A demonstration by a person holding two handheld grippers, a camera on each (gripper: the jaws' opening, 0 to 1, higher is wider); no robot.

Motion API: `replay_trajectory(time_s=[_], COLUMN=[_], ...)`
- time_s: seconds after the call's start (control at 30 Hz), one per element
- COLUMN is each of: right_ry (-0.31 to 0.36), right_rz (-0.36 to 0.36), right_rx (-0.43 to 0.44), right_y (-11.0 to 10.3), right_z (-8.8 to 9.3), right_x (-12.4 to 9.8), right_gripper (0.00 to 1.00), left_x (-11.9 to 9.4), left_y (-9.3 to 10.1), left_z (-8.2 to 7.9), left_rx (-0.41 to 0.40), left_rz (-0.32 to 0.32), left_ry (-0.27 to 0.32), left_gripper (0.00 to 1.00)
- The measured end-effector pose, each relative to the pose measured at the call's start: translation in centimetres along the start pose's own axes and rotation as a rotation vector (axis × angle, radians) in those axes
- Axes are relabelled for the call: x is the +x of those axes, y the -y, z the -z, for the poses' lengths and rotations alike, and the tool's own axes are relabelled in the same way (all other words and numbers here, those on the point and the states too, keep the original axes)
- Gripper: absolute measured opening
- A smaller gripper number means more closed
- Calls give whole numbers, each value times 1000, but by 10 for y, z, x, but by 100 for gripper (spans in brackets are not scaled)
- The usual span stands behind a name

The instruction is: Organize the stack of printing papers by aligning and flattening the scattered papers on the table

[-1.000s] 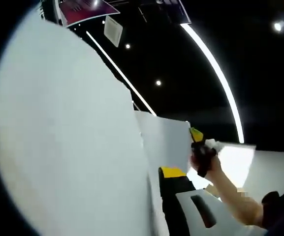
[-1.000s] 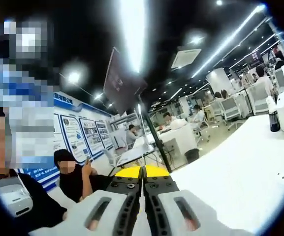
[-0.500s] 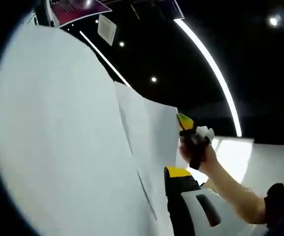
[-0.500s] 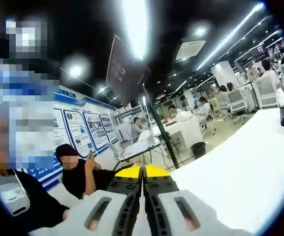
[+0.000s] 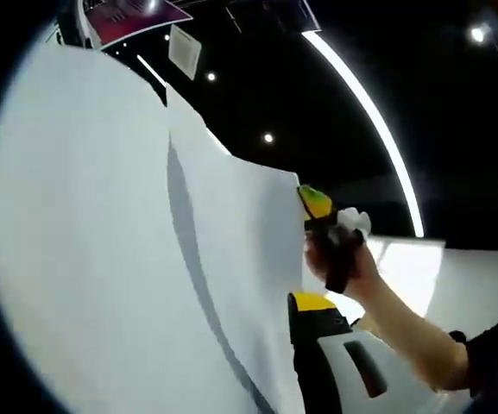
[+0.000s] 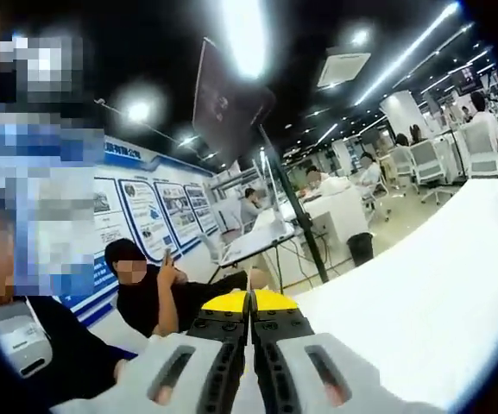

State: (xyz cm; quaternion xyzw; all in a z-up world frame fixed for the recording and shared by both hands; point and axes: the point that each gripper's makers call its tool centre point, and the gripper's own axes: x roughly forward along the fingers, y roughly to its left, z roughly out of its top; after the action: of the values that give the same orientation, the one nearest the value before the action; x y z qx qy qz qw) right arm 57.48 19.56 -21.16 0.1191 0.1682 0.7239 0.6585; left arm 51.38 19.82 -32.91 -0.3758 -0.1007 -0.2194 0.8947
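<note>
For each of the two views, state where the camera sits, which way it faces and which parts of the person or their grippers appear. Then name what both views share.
Left gripper view: rides the left gripper, facing held-up papers and dark ceiling; the person's hand holds the right gripper at the sheets' edge.
Right gripper view: rides the right gripper, jaws together, facing an office.
Shared: the white paper.

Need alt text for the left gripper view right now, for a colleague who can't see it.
White papers, held upright, fill the left of the view, their right edge pinched by the right gripper in a person's hand. One jaw of the left gripper rises beside the sheets, under a dark ceiling with light strips.
</note>
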Motion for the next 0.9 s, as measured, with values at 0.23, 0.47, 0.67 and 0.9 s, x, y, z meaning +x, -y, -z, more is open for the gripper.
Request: replay_trajectory(time_s=[0.23,0.47,0.67,0.9], right_ry=[-72,-109,-130,-130], right_rz=[-23,-46,-56,-51], right_rx=[-15,-23,-16,-9], right_y=[-10,-19,-21,-18], right_z=[15,25,32,33], right_x=[20,36,42,39], right_gripper=[0,0,0,0], left_x=[1,1,0,-1], left_y=[2,3,9,11], left_z=[3,4,7,7], left_rx=[24,36,55,77], left_rz=[6,5,4,-3], left_ry=[-12,-13,-13,-17], left_gripper=[22,22,21,19])
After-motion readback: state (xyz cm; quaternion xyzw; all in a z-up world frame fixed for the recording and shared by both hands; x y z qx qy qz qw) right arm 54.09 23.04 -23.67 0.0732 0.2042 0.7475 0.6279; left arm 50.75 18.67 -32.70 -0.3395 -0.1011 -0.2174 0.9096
